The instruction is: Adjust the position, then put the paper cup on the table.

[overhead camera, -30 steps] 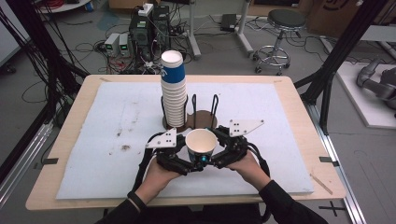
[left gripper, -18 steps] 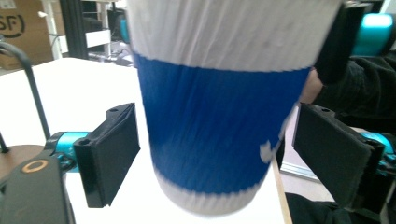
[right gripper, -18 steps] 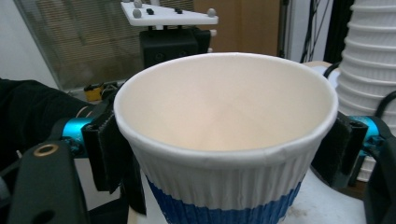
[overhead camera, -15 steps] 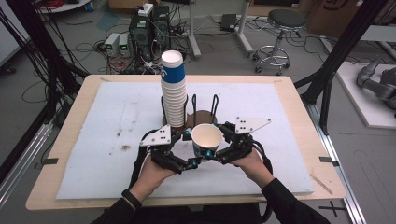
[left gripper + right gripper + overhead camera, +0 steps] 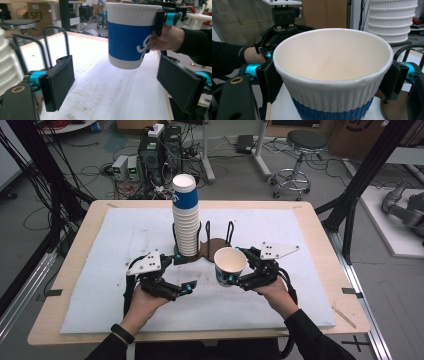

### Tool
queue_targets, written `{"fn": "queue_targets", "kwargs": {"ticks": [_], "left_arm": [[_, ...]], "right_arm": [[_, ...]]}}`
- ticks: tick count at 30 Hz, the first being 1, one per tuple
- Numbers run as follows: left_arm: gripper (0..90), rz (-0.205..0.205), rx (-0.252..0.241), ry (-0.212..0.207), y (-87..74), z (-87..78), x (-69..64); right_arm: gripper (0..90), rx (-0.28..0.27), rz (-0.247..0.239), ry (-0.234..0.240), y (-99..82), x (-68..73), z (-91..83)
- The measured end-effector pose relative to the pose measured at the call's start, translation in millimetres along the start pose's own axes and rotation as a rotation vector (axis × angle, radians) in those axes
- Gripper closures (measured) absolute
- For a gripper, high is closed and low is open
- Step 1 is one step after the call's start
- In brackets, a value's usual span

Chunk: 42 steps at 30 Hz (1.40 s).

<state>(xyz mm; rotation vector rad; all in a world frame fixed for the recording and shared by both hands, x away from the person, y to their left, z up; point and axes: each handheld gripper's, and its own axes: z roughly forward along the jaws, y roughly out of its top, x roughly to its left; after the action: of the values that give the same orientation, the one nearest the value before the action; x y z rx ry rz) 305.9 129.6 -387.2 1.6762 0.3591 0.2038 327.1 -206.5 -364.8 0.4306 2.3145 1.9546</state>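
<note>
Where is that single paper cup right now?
The paper cup is held upright off the table between the right gripper's jaws, right of centre in the high view, just in front of the wire holder and beside the cup stack.

A lab or workshop is showing here: cables (image 5: 65, 195) are trailing across the floor around electronics boxes (image 5: 157, 152), a stool (image 5: 300, 150) and black frame struts (image 5: 372, 175) beside the desk (image 5: 320, 220).

Background beyond the table: 1 round black stool (image 5: 306, 140) stood on the grey floor (image 5: 240, 175) at upper right. A dark computer tower (image 5: 160, 150) and 2 small grey units (image 5: 125, 167) sat left of centre amid loose cables (image 5: 97, 170). A cardboard box (image 5: 360, 132) occupied the top right corner.
</note>
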Motion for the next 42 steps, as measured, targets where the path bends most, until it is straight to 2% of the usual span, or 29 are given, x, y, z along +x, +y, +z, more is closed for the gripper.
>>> {"fn": "queue_targets", "kwargs": {"ticks": [10,16,25,30,34,37,42], "left_arm": [[14.5,0.005,-0.024,0.047,-2.0,-16.9,3.8],[14.5,0.007,-0.028,0.082,-7.6,-20.7,6.1],[14.5,0.003,-0.03,0.117,-11.7,-26.7,9.8],[14.5,0.002,-0.028,0.117,-12.8,-24.5,9.3],[14.5,0.013,-0.027,0.114,-12.8,-22.3,7.2],[14.5,0.029,-0.023,0.129,-12.6,-22.2,6.8],[14.5,0.023,-0.025,0.14,-14.7,-25.2,10.0]], "right_arm": [[19.5,0.0,-0.001,-0.028,-0.9,-4.4,-7.2],[19.5,-0.005,0.001,-0.054,-1.6,-9.0,-11.0],[19.4,0.001,0.0,-0.063,-1.6,-9.0,-12.3],[19.4,0.016,-0.01,-0.072,-1.9,-7.6,-13.0],[19.4,0.005,-0.014,-0.075,-1.1,-6.5,-15.4],[19.4,-0.001,-0.011,-0.083,-0.3,-7.4,-17.6],[19.4,-0.006,-0.009,-0.094,-0.2,-9.7,-20.3]]}}
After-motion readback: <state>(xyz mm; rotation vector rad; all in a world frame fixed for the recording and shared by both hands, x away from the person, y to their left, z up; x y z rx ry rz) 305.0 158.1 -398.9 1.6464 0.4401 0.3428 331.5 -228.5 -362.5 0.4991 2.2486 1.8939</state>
